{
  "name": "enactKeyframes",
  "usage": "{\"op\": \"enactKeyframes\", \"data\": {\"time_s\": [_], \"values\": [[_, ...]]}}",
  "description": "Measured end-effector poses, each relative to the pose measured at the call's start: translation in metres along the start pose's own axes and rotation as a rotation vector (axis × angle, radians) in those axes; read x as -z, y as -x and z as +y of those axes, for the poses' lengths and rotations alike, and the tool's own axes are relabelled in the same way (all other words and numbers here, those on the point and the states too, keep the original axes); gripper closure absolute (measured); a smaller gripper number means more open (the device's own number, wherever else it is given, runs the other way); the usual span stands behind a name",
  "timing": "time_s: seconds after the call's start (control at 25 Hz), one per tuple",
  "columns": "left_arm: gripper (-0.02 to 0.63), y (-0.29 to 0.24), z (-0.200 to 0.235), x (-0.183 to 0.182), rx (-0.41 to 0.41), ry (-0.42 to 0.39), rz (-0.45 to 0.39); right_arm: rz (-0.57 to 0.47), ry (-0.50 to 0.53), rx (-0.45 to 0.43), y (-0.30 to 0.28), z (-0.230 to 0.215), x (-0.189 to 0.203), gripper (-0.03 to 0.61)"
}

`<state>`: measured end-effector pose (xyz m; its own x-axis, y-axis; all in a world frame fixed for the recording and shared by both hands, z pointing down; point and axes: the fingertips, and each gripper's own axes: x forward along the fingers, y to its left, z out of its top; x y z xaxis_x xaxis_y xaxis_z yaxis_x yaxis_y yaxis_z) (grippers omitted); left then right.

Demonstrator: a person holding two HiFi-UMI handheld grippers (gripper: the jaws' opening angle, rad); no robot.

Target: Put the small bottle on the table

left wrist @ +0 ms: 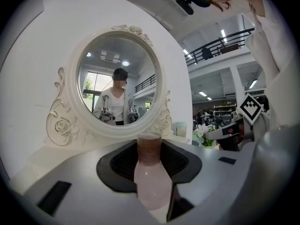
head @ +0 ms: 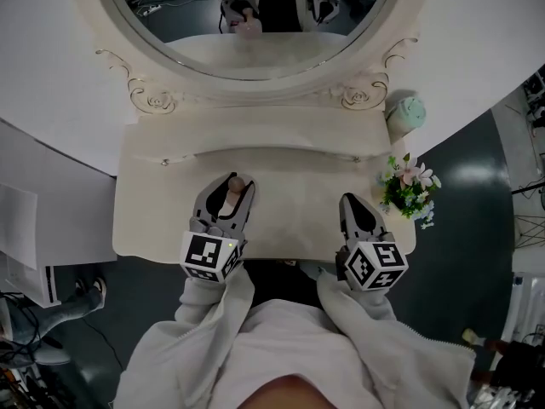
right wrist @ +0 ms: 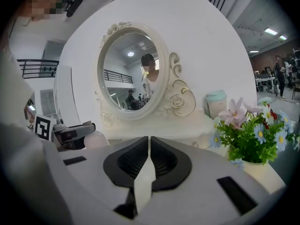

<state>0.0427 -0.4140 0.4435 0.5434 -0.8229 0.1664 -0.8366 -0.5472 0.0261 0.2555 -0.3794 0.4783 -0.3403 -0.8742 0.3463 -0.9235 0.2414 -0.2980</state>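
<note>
A: Head view first. Where is the small bottle sitting?
B: The small bottle (head: 235, 192) is standing upright in the left claw (head: 233, 186), which is clamping it by the body over the front half of the table (head: 153, 220). The right claw (head: 352, 201) is hanging at its 3 o'clock, well apart. The flowers (head: 410, 186) are standing at 3 o'clock of that one, near the table's side edge.
A: Is the base touching the table?
B: I'm not managing to tell from above, and that is what is worrying me. If the claw is letting go while the bottle is hanging clear, the bottle is likely dropping and toppling, and the front edge at 6 o'clock is lying close.
A: Left gripper view?
B: The claw is pressing the pink body on both sides, with the brown cap pointing at 12 o'clock toward the mirror (left wrist: 119, 86). The body is looking smooth and rounded, so I'm judging that a slack grip is risking a slip.
A: Right gripper view?
B: Its jaws are lying closed together, gripping nothing. The flowers are sitting at 3 o'clock and a lidded jar (right wrist: 216, 104) at 1 o'clock, so a swing that way is risking a knock.
</note>
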Motion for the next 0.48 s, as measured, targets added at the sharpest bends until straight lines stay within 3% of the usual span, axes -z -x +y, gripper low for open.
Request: {"op": "enactKeyframes", "data": {"time_s": [0.48], "values": [[0.459, -0.049, -0.002, 0.042, 0.099, 0.035, 0.032, 0.058, -0.029, 0.037, -0.002, -0.001, 0.024, 0.537]]}}
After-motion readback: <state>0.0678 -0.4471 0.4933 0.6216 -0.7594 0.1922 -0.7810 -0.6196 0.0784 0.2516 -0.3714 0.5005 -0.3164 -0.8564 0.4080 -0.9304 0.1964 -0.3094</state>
